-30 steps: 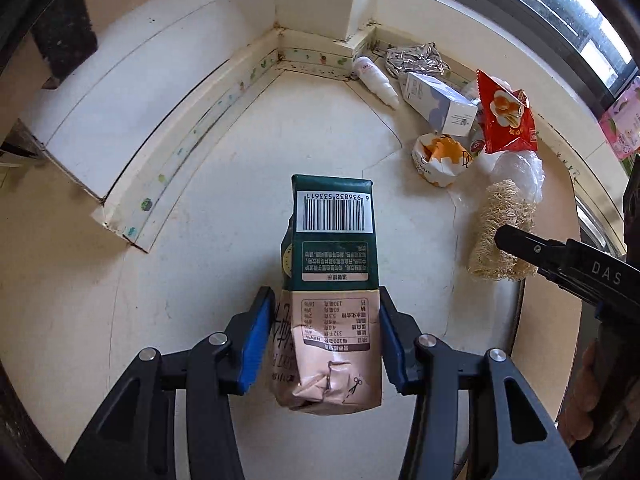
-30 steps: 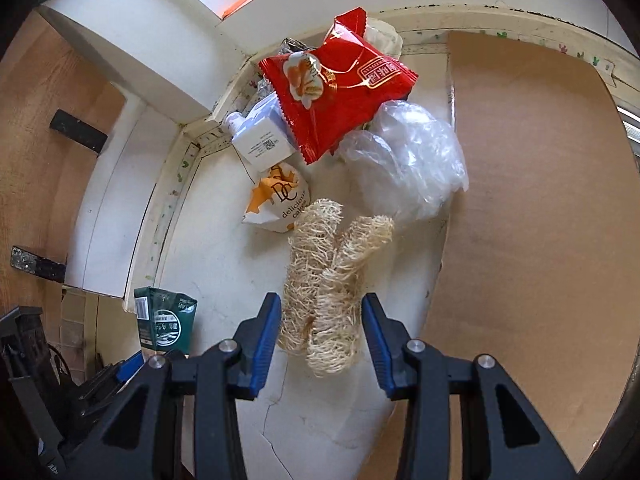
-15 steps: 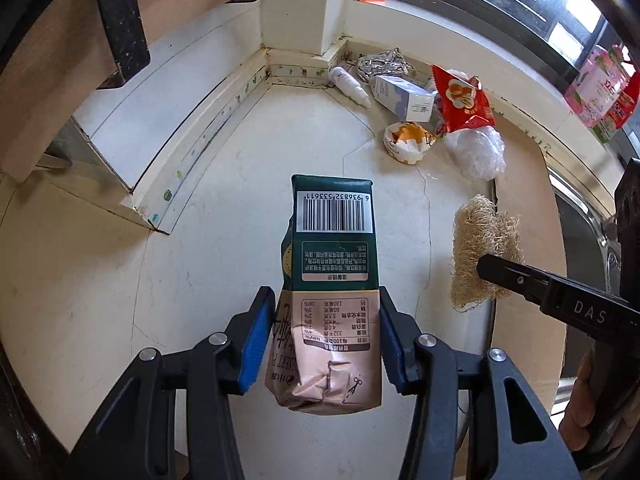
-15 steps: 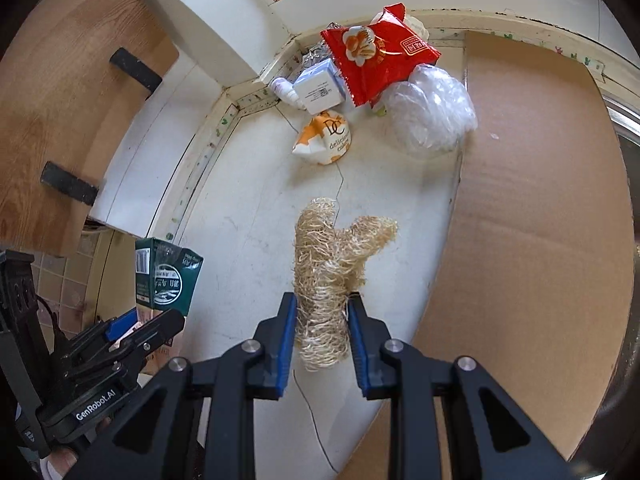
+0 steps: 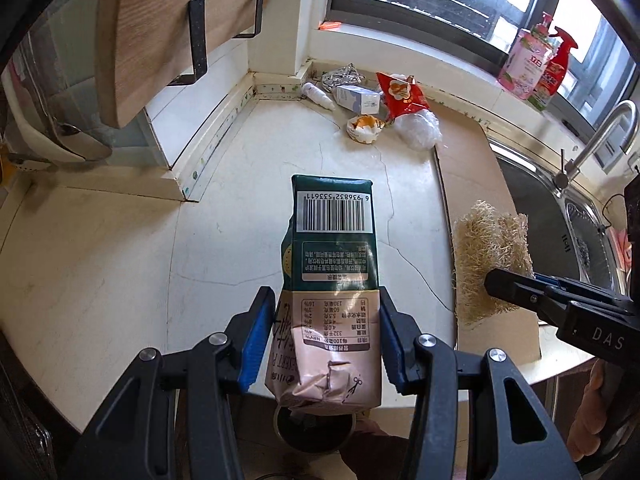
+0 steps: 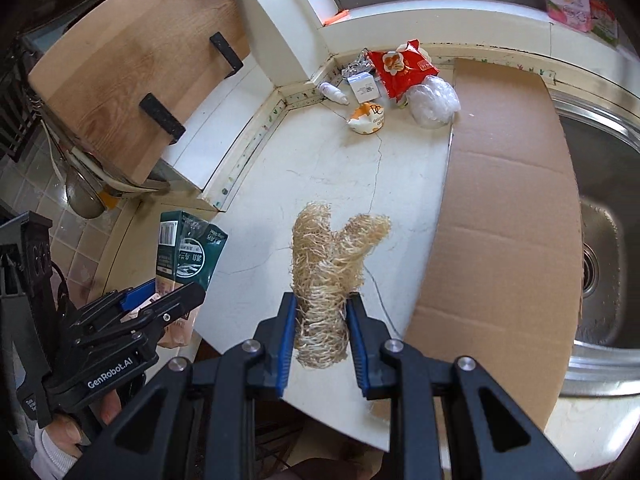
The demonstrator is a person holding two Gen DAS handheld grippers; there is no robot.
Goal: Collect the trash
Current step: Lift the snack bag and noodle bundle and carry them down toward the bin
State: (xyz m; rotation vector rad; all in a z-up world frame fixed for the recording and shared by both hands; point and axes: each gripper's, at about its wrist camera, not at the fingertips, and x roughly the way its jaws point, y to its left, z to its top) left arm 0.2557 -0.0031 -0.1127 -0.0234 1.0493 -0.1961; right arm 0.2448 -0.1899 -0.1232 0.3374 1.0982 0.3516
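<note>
L gripper (image 5: 326,330) clamps milk carton (image 5: 332,280), R gripper (image 6: 322,330) clamps loofah (image 6: 330,276); long axes run fwd. Dark round container (image 5: 316,426) directly under carton, likely the bin, L nearer.

green-and-beige carton (image 5: 334,280), straw-coloured loofah (image 6: 328,276)

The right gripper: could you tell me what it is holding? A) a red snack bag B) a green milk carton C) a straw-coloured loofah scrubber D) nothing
C: the right gripper is clamped on the loofah scrubber, lifted off the counter.
</note>
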